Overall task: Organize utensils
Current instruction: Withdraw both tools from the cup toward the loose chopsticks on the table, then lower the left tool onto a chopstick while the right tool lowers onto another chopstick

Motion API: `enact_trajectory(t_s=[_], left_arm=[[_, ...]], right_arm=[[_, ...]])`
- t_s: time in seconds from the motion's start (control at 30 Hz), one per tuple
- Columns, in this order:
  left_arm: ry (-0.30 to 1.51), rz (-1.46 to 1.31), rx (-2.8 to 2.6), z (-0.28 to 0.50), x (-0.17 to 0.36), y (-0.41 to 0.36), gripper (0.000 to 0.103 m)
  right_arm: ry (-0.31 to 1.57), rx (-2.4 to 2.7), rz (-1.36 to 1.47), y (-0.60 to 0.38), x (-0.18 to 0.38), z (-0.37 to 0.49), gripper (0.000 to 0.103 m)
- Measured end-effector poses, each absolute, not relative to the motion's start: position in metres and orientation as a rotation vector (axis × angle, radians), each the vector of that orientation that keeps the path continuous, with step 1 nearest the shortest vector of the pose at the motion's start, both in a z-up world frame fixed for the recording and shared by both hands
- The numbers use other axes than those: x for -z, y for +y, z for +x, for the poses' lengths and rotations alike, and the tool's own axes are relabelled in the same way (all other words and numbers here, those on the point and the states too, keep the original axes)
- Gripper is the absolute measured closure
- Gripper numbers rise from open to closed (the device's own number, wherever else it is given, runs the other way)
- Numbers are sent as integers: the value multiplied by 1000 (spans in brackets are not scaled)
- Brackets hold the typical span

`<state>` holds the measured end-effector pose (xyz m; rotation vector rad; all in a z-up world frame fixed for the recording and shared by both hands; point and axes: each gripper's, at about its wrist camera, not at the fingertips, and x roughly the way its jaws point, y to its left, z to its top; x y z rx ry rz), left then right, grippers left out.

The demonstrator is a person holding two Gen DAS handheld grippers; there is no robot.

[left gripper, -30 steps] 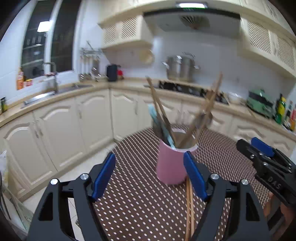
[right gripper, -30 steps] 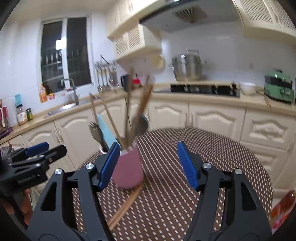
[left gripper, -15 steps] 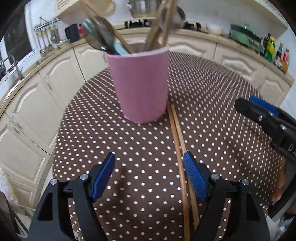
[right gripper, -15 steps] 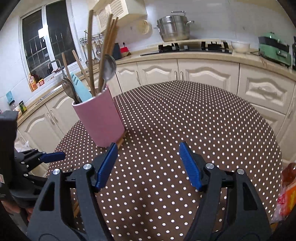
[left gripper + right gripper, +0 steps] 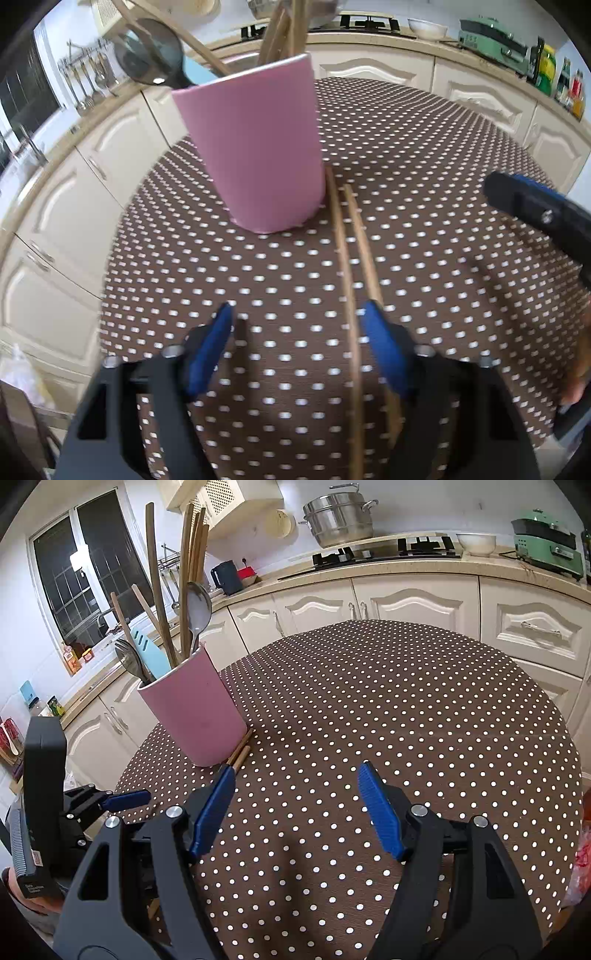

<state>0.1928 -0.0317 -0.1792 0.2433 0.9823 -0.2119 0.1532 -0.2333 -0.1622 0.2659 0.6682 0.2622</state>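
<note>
A pink cup stands on the table, holding wooden chopsticks, a metal spoon and a light blue spatula. Two wooden chopsticks lie flat on the cloth, their far ends at the cup's base. My left gripper points down over them with its jaws closing. One chopstick lies between the fingers, close to the right pad, and the other runs under that finger. No pad presses on them. My right gripper hovers open over bare cloth, to the right of the cup.
The round table wears a brown cloth with white dots, and its left edge drops off near the cup. Cream cabinets and a counter ring the room, with a steel pot on the hob and a green appliance.
Both grippers have sunk and tipped down towards the table. The left one has come in over the loose chopsticks and its jaws have narrowed. The right one's jaws stay as wide as before.
</note>
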Motion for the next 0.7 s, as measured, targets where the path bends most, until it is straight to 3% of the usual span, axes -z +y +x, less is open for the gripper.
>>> enact_trajectory(t_s=[0.13,0.53,0.6,0.7], left_arm=[[997,254,214,188,176,-44,65],[1131,-36,259,181,175,-48,67],[1131,-44,245,180,175,-46,89],[1147,-127,261,179,178,-34,97]], right_arm=[[677,-263,254,-237,161,158,34],[737,-259,225,-246,162,168,33],[758,-259,214,-243,163,169,33],[823,-270,186,-234,165,173,33]])
